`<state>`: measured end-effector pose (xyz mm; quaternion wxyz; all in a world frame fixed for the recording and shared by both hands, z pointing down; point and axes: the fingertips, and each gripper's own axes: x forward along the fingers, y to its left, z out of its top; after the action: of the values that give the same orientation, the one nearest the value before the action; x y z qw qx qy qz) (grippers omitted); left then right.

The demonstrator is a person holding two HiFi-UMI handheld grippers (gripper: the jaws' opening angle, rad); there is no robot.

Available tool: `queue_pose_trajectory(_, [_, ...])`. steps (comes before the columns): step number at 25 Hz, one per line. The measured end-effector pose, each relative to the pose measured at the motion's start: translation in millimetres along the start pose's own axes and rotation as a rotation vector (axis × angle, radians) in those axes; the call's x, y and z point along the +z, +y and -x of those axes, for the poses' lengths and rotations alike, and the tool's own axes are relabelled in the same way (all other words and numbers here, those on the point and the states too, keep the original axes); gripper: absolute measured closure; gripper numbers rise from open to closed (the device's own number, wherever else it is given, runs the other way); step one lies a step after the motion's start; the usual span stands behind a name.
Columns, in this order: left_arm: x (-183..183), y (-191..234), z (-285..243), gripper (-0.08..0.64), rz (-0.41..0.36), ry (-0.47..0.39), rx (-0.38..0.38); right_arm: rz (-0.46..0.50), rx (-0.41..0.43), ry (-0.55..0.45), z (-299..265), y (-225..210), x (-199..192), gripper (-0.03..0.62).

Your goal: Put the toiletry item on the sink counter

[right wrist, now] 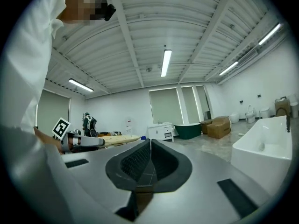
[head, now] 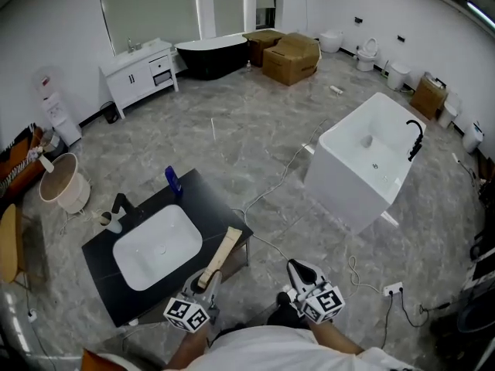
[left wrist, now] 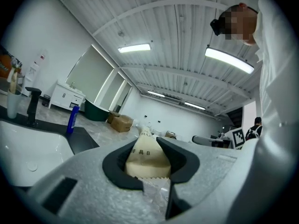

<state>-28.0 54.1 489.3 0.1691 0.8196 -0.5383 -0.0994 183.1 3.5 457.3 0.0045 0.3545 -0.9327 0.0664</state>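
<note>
My left gripper [head: 207, 280] is shut on one end of a long tan paper toiletry packet [head: 220, 256], which slants up over the right front corner of the black sink counter [head: 204, 198]. In the left gripper view the packet [left wrist: 145, 158] fills the gap between the jaws, its clear wrapper end crumpled nearest the camera. The white basin [head: 157, 246] lies to the packet's left. My right gripper [head: 298, 273] is held off the counter's right side, shut with nothing in it; in the right gripper view [right wrist: 149, 160] its pads meet.
A blue bottle [head: 172, 180] stands at the counter's back edge, a black faucet [head: 121, 203] and a cup [head: 113, 222] at its left. A white freestanding tub [head: 367, 157] is to the right. Cables [head: 271, 188] trail over the grey floor. A round bin [head: 66, 182] stands left.
</note>
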Motion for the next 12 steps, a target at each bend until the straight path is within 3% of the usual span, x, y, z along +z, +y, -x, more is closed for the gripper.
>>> queue_pose_trajectory(7, [32, -13, -81, 0.462, -0.022, -0.069, 0.103, 0.021, 0.103, -0.044, -38, -95, 43, 0.575])
queue_pose_trajectory(12, [48, -24, -115, 0.462, -0.029, -0.112, 0.197, 0.013, 0.163, -0.036, -54, -154, 51, 0.576])
